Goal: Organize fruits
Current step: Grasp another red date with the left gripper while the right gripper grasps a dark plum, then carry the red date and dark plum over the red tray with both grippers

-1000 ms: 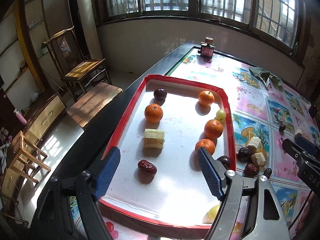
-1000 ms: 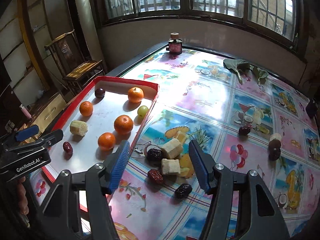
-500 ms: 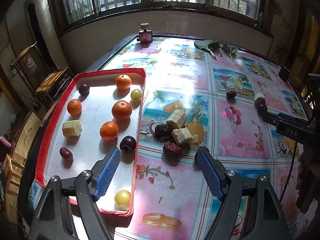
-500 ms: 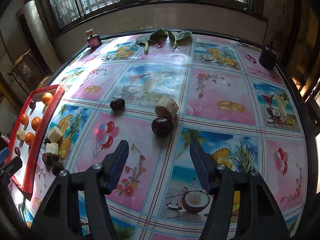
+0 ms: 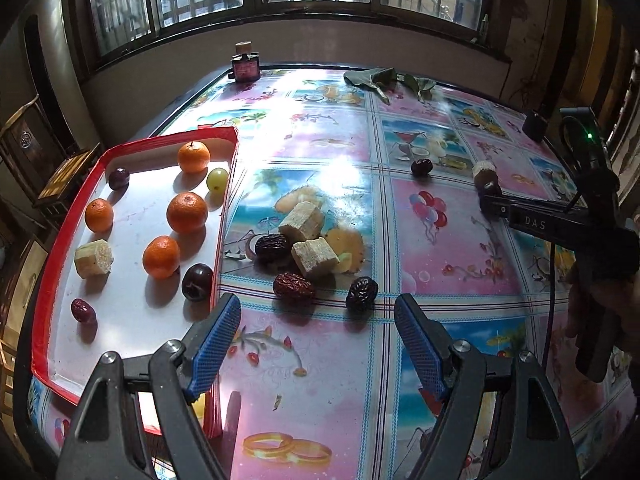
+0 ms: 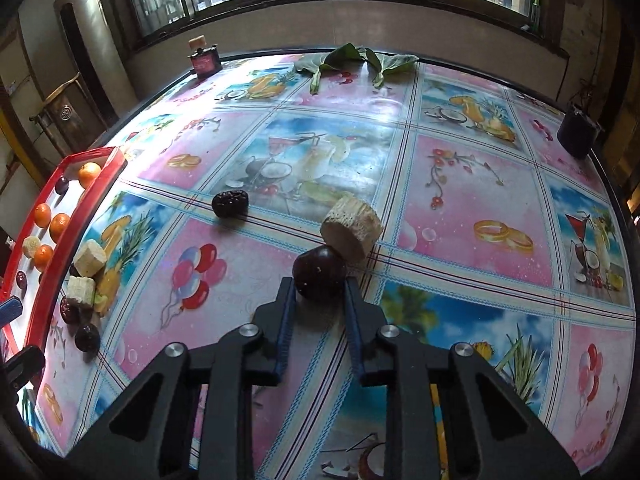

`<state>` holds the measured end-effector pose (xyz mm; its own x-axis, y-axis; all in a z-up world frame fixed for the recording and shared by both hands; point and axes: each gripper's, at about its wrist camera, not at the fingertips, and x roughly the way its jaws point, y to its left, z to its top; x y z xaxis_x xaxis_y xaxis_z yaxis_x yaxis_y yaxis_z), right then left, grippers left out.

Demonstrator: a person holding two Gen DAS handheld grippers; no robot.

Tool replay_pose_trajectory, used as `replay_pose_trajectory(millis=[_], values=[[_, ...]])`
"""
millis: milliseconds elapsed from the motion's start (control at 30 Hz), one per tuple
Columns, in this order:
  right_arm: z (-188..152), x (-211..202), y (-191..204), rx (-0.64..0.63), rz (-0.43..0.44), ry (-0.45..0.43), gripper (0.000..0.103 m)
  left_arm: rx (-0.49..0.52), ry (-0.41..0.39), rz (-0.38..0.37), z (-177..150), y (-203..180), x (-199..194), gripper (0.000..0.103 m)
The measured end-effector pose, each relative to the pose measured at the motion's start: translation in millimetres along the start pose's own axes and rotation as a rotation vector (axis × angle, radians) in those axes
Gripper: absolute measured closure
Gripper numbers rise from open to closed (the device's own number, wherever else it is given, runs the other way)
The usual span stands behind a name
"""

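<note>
Clamps the plum point(image 6: 319, 266) in the right gripper point(image 6: 320, 286) — pads pressed on both flanks, closed just now from a wide gape, with the plum loose and well ahead of them half a second back. Finds that plum near mid-table point(image 6: 480, 184), seemingly not yet lifted off the cloth, touching a cane chunk point(image 6: 352, 230) at its 1 o'clock, with a date point(image 6: 229, 203) well apart at 10 o'clock. Reads, in all likelihood, as a pick secured, with only lift, carry and drop left for this piece. Puts the tray point(image 6: 52, 248) far out at 9 o'clock in the right view, so a long haul leftward. Holds the left gripper point(image 5: 316, 310) spread wide and empty above the table, just beside the tray's right rim, swung there from over the tray within the last second. Shows ahead of it, at 12 o'clock, a loose pile just outside the tray — two cane blocks point(image 5: 316, 256) and three dates point(image 5: 293, 286), some touching. Counts inside the tray four oranges point(image 5: 187, 212), a grape point(image 5: 217, 179), one cane piece and some dark fruit. Leaves much unsorted, then: the pile, the lone date, the chunk. Calls for a straight lift of the plum, lest the touching chunk roll or get dragged along.
</note>
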<state>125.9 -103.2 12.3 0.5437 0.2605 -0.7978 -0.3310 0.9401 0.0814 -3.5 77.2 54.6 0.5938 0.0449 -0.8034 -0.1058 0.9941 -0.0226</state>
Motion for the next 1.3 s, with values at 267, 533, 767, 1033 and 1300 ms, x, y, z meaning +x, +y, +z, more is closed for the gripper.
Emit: replay_pose_trajectory(millis=[267, 533, 767, 1033, 1300], values=[[-7, -6, -7, 0.016, 0.021, -0.005, 0.078, 0.009, 0.087, -0.055, 8, -13, 32, 0.026], [-8, -7, -9, 0.025, 0.032, -0.011, 0.078, 0.036, 0.126, -0.088, 12, -21, 49, 0.073], [-11, -10, -9, 0.034, 0.017, -0.025, 0.078, 0.037, 0.122, -0.101, 10, -20, 45, 0.086], [-20, -28, -12, 0.056, 0.003, -0.033, 0.078, 0.032, 0.122, -0.121, -6, -28, 27, 0.086], [-48, -52, -6, 0.071, -0.018, -0.005, 0.078, 0.015, 0.097, -0.111, -22, -30, 4, 0.086]])
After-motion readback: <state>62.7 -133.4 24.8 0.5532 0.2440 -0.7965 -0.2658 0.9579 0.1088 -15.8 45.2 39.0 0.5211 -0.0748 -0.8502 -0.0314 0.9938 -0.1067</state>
